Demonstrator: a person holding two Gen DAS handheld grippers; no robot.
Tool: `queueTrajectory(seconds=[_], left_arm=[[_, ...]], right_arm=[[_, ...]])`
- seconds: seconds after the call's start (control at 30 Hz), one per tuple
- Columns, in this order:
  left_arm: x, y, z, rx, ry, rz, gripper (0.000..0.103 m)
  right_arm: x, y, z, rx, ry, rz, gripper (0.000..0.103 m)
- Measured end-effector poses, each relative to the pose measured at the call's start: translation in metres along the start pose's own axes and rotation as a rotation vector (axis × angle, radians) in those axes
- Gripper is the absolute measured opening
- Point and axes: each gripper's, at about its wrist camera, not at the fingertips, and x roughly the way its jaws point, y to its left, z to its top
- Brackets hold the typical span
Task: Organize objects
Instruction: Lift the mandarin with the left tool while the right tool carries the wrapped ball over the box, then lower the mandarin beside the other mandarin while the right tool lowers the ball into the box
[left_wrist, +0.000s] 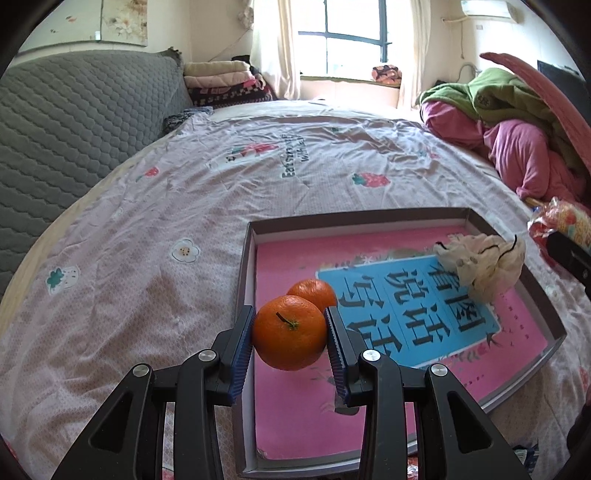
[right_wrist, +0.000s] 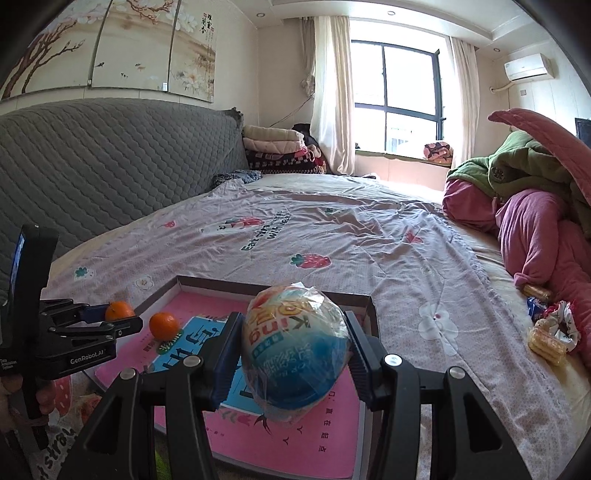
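Note:
My left gripper (left_wrist: 290, 317) is shut on an orange mandarin (left_wrist: 290, 334) and holds it just above the near left corner of a shallow cardboard tray (left_wrist: 245, 258). A second mandarin (left_wrist: 314, 291) lies in the tray right behind it, on a pink and blue book (left_wrist: 406, 325). A cream fabric bundle (left_wrist: 480, 266) rests at the tray's far right. My right gripper (right_wrist: 293, 321) is shut on an egg-shaped toy in clear wrap (right_wrist: 295, 347), over the tray's (right_wrist: 280, 288) right half. In the right wrist view the left gripper (right_wrist: 118, 318) shows at the left with its mandarin (right_wrist: 119, 311).
The tray lies on a bed with a pale pink strawberry-print sheet (left_wrist: 147, 258). A grey quilted headboard (right_wrist: 110, 166) runs along the left. Pink and green bedding (right_wrist: 535, 206) is heaped at the right, with wrapped snacks (right_wrist: 546, 343) beside it. Folded blankets (right_wrist: 277, 151) are stacked by the window.

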Motion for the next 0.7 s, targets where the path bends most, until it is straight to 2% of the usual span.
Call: queueTrajectory(seconds=[0.4,0.7], left_arm=[[0.010,-0.006,-0.008,0.025,0.041,-0.002,0.039],[0.019,-0.006,-0.010,0.025,0.064,-0.003,0.039]], right_arm=[[0.004,0.002,-0.003,-0.005,0.030,0.015,0.053],[0.019,0.000,-0.010,0.014,0.108,0.029,0.053]])
